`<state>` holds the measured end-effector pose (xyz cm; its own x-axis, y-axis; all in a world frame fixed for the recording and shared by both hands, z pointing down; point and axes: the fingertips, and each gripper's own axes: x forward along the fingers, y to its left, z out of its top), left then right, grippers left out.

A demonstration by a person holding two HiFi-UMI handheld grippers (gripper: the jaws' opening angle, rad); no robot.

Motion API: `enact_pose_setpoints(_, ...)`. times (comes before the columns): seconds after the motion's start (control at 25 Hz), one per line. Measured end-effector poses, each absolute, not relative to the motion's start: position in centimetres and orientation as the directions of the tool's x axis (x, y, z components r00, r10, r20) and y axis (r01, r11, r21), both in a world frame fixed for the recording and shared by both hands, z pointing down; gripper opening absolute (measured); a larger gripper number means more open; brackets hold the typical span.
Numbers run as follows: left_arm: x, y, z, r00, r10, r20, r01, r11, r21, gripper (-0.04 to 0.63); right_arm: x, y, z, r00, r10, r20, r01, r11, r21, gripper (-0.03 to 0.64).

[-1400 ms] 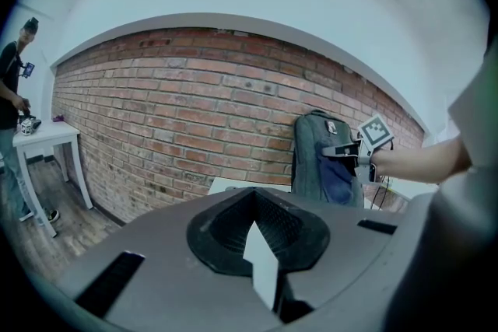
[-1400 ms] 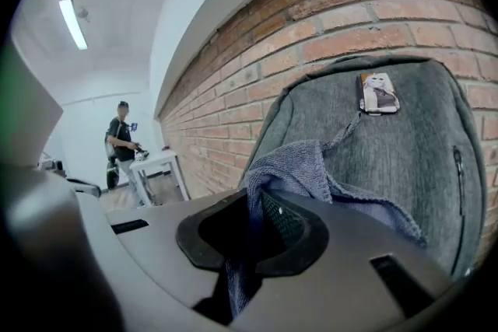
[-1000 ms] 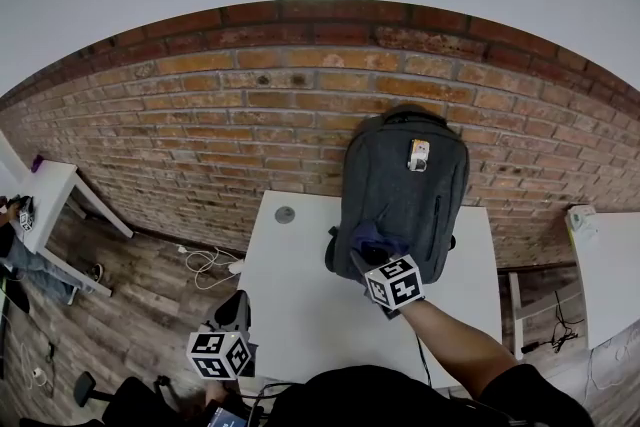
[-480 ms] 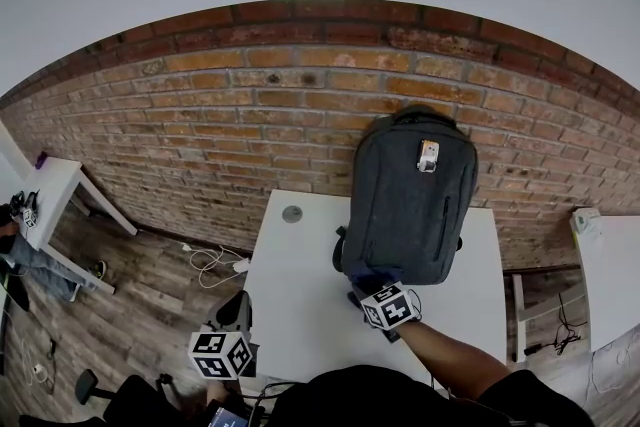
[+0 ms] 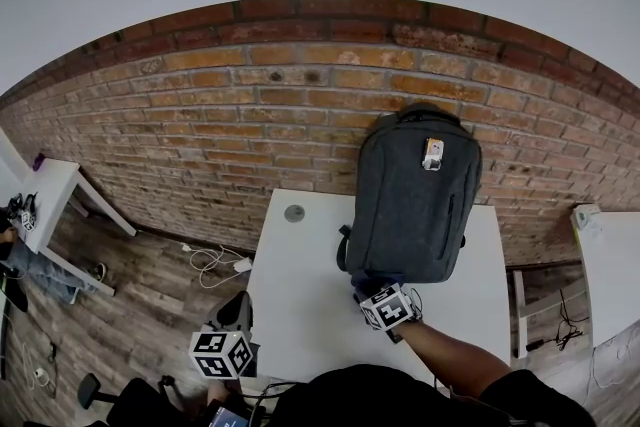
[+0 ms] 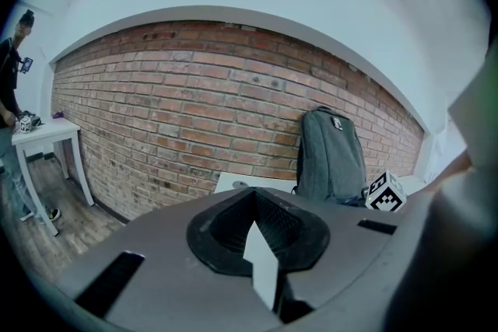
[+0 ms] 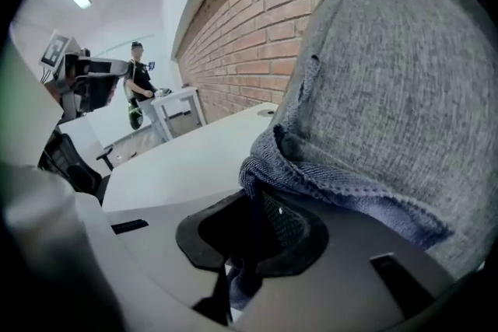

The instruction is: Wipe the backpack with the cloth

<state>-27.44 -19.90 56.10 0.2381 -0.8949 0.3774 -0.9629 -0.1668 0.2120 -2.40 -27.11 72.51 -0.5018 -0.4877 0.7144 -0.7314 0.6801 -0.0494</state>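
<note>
A dark grey backpack stands upright on the white table, leaning on the brick wall; it also shows as the backpack and fills the right gripper view. My right gripper is at the foot of the backpack's front, shut on a blue knitted cloth. The cloth lies pressed on the grey fabric and runs down between the jaws. My left gripper hangs off the table's front left corner, away from the backpack, and its jaws look shut with nothing in them.
A small round disc sits in the table top near the wall. A black chair stands by the table's left side. Cables lie on the wooden floor. Other white tables stand at the far left and right. A person stands far off.
My right gripper has slid the cloth down the backpack's front, from its lower middle to its base. The left gripper has stayed where it was.
</note>
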Motion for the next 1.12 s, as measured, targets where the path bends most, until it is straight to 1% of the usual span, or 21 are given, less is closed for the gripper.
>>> enact_pose_setpoints(0.12,-27.2,-20.3,56.1,0.258,-0.890,0.375,-0.959,-0.188,0.214,-0.003,-3.8,-27.7,70.0,-0.524,-0.521,0.674,-0.724,0.689,-0.030,0.035)
enact_pose_setpoints(0.28,-27.2,-20.6,56.4,0.276,-0.885,0.375,-0.953,-0.202,0.225,-0.003,-4.9,-29.5,66.2,-0.554,-0.569,0.608,-0.749,0.660,-0.066,0.035)
enact_pose_setpoints(0.64,-27.9,-20.4,57.6,0.292,-0.876,0.383,-0.945,-0.201,0.260,-0.003,-4.6,-35.4,57.7,-0.515,-0.691,0.508,-0.804,0.595,-0.006,0.035)
enact_pose_setpoints(0.96,-27.4,-20.8,57.9,0.320,-0.867,0.382,-0.935,-0.224,0.274,-0.003,-1.3,-44.2,48.1,-0.393,-0.816,0.423,-0.881,0.467,0.081,0.035)
enact_pose_setpoints(1.12,-27.2,-20.9,58.2,0.330,-0.862,0.384,-0.931,-0.230,0.283,-0.003,-0.1,-47.5,44.4,-0.354,-0.847,0.397,-0.893,0.432,0.126,0.035)
